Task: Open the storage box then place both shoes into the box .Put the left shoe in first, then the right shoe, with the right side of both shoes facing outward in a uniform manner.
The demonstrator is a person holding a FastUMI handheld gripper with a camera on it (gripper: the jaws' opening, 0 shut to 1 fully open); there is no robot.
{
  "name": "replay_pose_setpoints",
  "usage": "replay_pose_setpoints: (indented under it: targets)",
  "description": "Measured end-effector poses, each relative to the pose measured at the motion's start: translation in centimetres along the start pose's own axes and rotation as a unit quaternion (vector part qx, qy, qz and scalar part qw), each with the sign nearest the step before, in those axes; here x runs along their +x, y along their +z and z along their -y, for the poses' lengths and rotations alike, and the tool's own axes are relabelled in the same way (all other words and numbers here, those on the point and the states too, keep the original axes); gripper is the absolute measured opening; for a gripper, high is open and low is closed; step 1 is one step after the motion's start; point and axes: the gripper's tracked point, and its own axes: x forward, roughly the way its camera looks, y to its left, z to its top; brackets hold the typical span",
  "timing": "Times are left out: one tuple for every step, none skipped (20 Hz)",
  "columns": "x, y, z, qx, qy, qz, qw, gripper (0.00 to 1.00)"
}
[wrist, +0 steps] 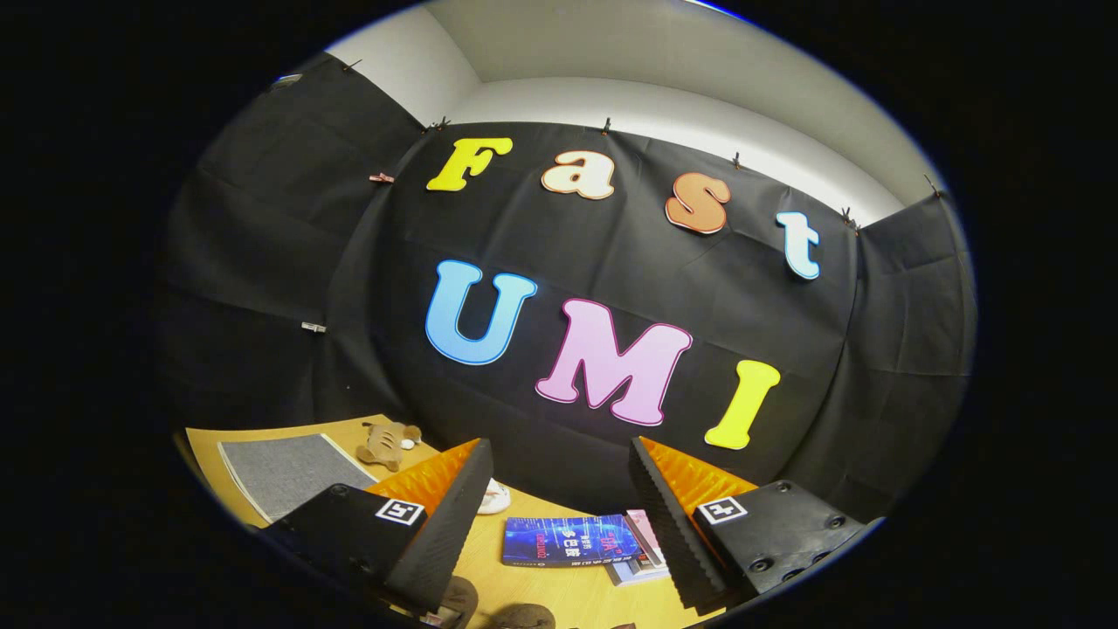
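My gripper [559, 476] is open and held high over the wooden table [576, 590], with nothing between its fingers. Low down between the fingers, close under me, the brown tops of two things [520, 616] that may be the shoes peek into view, mostly cut off. I cannot make out the storage box.
A stack of books [572, 540] lies on the table between the fingers, a pink one [645, 533] beside it. A grey mat [288, 472] and a brown plush toy [387, 443] sit beyond the left finger. A small white object [494, 498] lies by the left fingertip.
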Motion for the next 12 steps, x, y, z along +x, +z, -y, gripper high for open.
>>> replay_pose_setpoints:
  targets:
    - [0.05, -0.2, 0.01, 0.002, -0.001, -0.004, 1.0, 0.97]
    - [-0.05, -0.34, 0.07, 0.003, -0.004, -0.008, 1.0, 0.97]
    - [-0.11, -0.42, 0.22, 0.004, -0.007, -0.01, 1.0, 0.97]
    - [-0.19, -0.45, 0.27, 0.005, -0.011, -0.013, 1.0, 0.97]
    - [-0.26, -0.5, 0.43, 0.007, -0.015, -0.014, 1.0, 0.97]
    - [-0.36, -0.51, 0.53, 0.009, -0.019, -0.015, 1.0, 0.97]
    - [-0.41, -0.5, 0.65, 0.009, -0.022, -0.016, 1.0, 0.97]
    - [-0.4, -0.57, 0.75, 0.009, -0.024, -0.019, 0.999, 0.97]
    - [-0.43, -0.74, 0.74, 0.008, -0.025, -0.021, 0.999, 0.97]
    - [-0.46, -0.89, 0.61, 0.007, -0.024, -0.023, 0.999, 0.97]
    - [-0.53, -0.86, 0.48, 0.007, -0.023, -0.024, 0.999, 0.97]
    - [-0.56, -0.83, 0.28, 0.008, -0.021, -0.024, 0.999, 0.97]
